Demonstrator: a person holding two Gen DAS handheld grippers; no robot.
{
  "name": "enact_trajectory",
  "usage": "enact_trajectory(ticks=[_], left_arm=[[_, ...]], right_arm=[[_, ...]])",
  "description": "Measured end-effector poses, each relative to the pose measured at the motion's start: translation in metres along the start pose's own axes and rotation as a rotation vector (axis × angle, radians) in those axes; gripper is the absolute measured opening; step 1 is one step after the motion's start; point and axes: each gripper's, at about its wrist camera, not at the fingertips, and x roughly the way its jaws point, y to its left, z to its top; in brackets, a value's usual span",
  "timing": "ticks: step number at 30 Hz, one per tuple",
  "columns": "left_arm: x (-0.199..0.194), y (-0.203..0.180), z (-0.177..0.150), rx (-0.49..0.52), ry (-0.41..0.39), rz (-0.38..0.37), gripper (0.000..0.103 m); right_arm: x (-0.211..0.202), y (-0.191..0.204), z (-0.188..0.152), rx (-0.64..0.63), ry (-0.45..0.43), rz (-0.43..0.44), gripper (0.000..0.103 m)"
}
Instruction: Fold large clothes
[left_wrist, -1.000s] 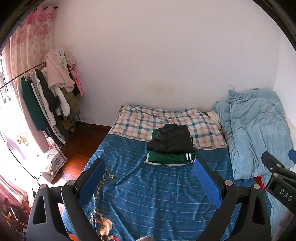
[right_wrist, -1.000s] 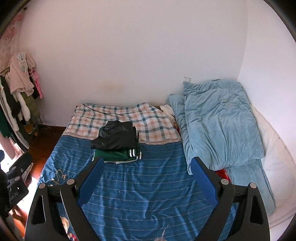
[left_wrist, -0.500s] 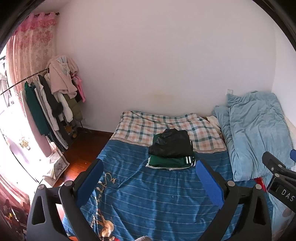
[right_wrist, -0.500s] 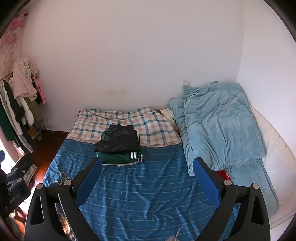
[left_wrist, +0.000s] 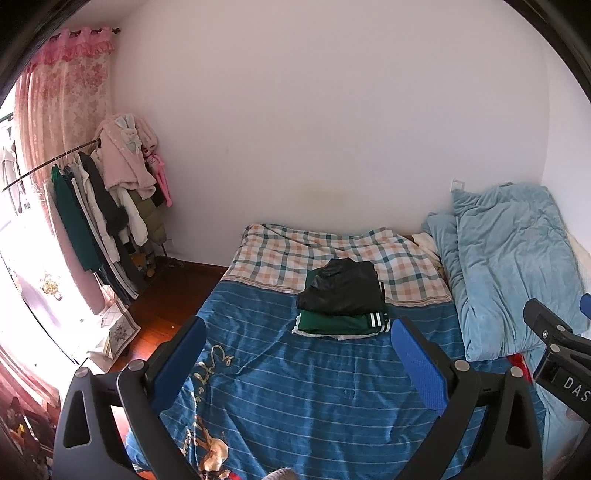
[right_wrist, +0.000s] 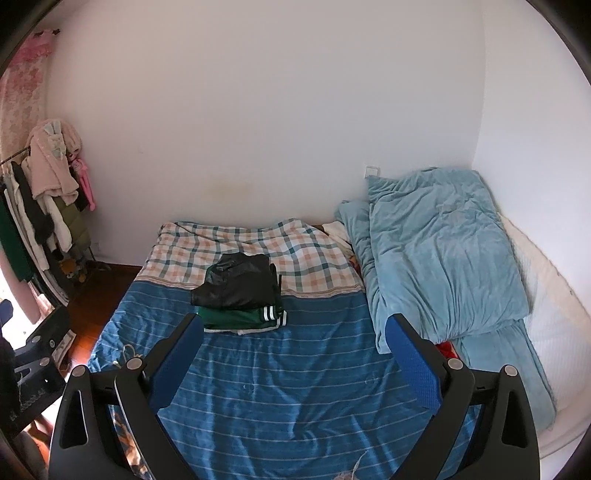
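Note:
A stack of folded clothes lies on the bed: a black garment (left_wrist: 341, 286) on top of a green one with white stripes (left_wrist: 341, 323). It also shows in the right wrist view (right_wrist: 238, 282), green piece (right_wrist: 240, 317) beneath. My left gripper (left_wrist: 295, 363) is open and empty, held above the near part of the blue striped bedsheet (left_wrist: 295, 387), well short of the stack. My right gripper (right_wrist: 293, 358) is open and empty too, above the same sheet (right_wrist: 288, 380).
A light blue folded duvet (right_wrist: 439, 258) lies along the bed's right side by the wall. A plaid blanket (left_wrist: 332, 251) covers the far end. A clothes rack (left_wrist: 107, 206) with hanging garments stands left, over a wooden floor (left_wrist: 166, 291).
Both grippers have pulled back and up from the bed; the stack of clothes looks smaller and farther away. Both stay open.

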Motion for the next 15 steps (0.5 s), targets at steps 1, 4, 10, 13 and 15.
enact_trajectory(ticks=[1, 4, 10, 13, 15], left_arm=[[-0.003, 0.0, 0.001, -0.003, 0.0, 0.001, 0.102], [-0.008, -0.001, 0.002, -0.003, -0.007, 0.0, 0.102], [-0.014, 0.002, 0.004, -0.011, -0.012, 0.0, 0.102], [-0.015, 0.004, 0.004, -0.014, -0.014, -0.006, 0.102], [-0.015, 0.003, 0.004, -0.015, -0.018, -0.003, 0.102]], right_arm=[[0.0, 0.0, -0.001, -0.001, 0.001, -0.002, 0.1], [0.0, 0.0, -0.001, 0.0, 0.0, -0.002, 0.1], [0.0, 0.002, 0.002, -0.002, -0.001, 0.006, 0.1], [-0.001, 0.002, 0.002, -0.001, -0.001, 0.007, 0.1], [-0.004, 0.003, 0.001, -0.001, -0.003, 0.007, 0.101]])
